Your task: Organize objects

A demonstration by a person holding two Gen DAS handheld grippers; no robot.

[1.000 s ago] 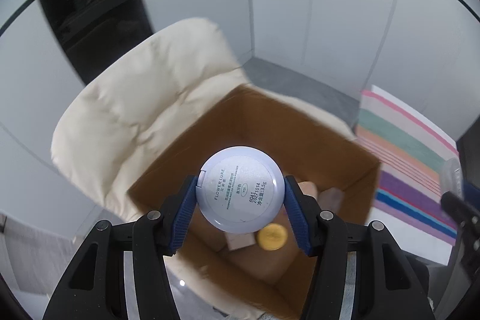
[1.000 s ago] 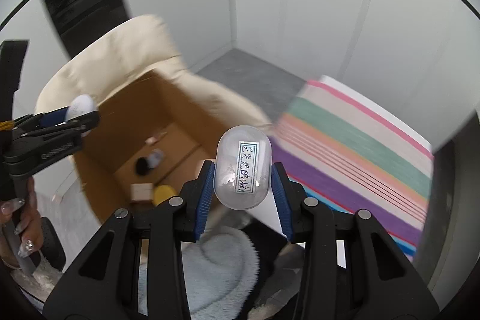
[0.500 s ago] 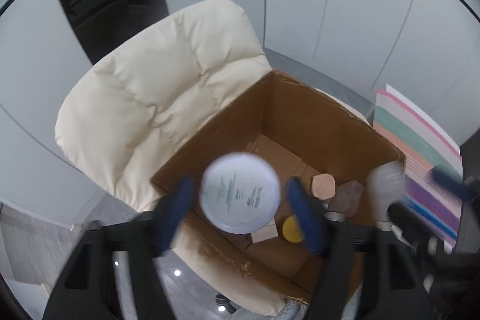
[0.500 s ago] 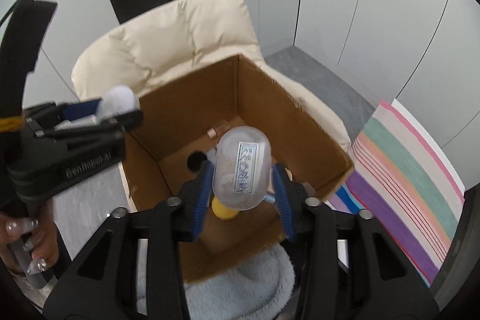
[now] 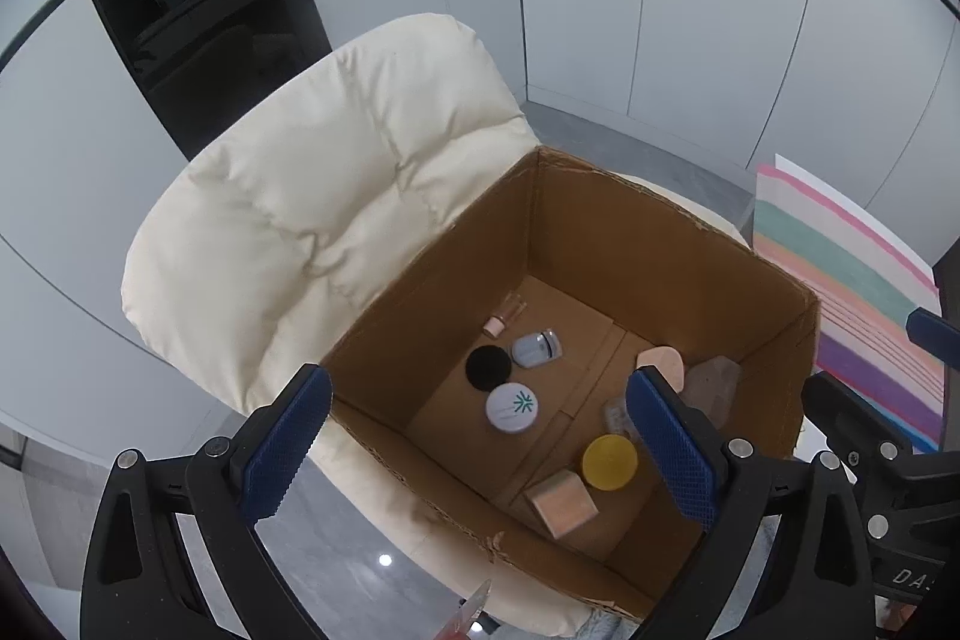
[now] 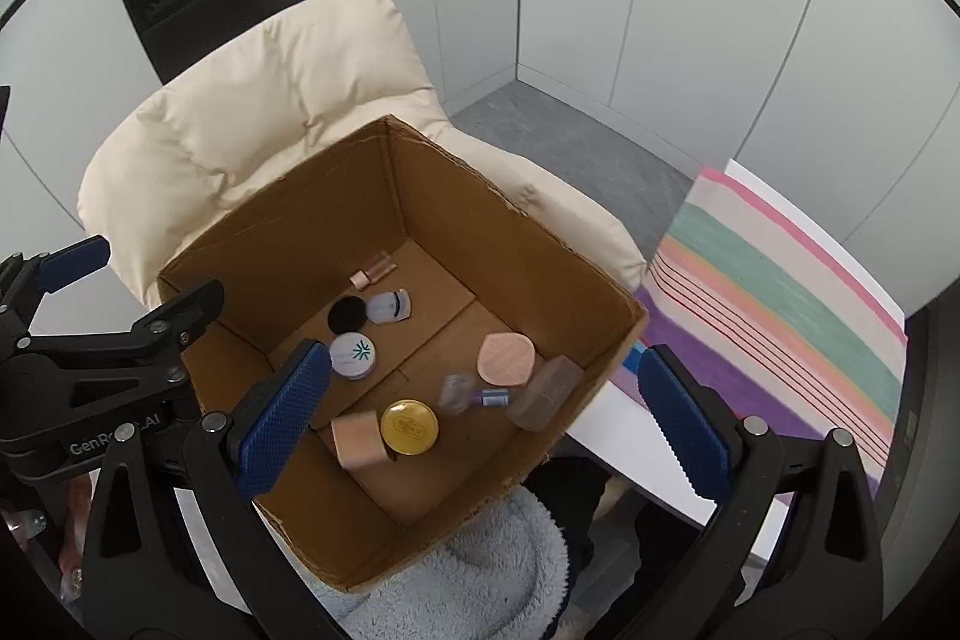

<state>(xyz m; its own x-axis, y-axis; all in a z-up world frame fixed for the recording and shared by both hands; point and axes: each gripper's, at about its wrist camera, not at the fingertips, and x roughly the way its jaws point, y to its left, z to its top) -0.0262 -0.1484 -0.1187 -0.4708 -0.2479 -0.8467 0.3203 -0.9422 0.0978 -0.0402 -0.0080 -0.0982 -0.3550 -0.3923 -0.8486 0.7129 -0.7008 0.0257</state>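
An open cardboard box rests on a cream chair. My left gripper hangs over its near left corner, jaws opening, with nothing between them. The white round compact lies on the box floor beside a black disc. My right gripper is over the box's near right side, jaws opening and empty. The clear capsule shows blurred low inside the box, near a yellow tin and a pink puff.
The box also holds a small jar, a pink vial, a pink cube and a brown block. The cream chair backs it. A striped cloth lies right; pale blue fluffy fabric sits below.
Both grippers opened over the box. The white compact left the left jaws and the clear capsule left the right jaws; both are now down inside the box.
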